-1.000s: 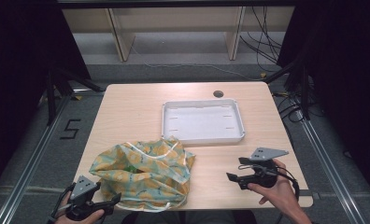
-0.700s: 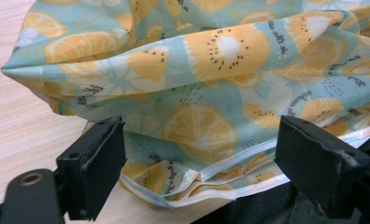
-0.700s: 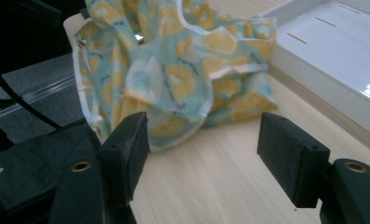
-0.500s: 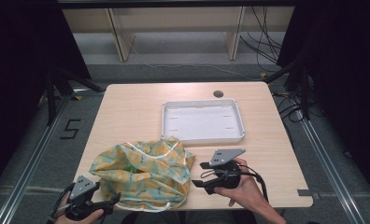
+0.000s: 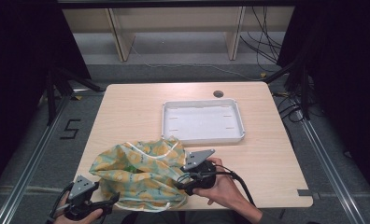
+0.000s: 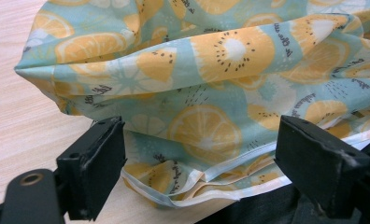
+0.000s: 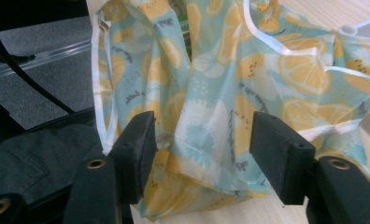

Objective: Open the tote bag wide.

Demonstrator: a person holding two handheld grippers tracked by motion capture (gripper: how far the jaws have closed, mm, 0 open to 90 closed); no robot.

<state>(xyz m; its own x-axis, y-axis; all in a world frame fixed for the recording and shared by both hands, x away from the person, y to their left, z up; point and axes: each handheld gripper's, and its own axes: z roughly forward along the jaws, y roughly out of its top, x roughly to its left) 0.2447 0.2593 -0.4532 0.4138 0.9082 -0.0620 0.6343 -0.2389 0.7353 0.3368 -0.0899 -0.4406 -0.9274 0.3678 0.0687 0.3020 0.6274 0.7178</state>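
A teal cloth bag (image 5: 136,170) printed with orange and lemon slices lies crumpled at the table's near edge. My right gripper (image 5: 182,183) is at the bag's right side and points left into it. In the right gripper view its jaws have just been closing, and the bag's cloth (image 7: 206,116) hangs between the right gripper's (image 7: 204,149) pads without being pinched. My left gripper (image 5: 107,204) sits off the near left corner. In the left gripper view the left gripper (image 6: 199,163) stands wide open, and the bag's white-trimmed hem (image 6: 197,140) lies between its jaws.
An empty white tray (image 5: 202,138) stands behind the bag at the table's middle. A round hole (image 5: 218,94) is near the far edge. Dark trousers (image 7: 33,154) lie just past the table's near edge. Cables and shelving stand beyond the table.
My right gripper has moved left from the table's right side to the bag's right edge, and its jaws have narrowed. The left gripper has stayed in place.
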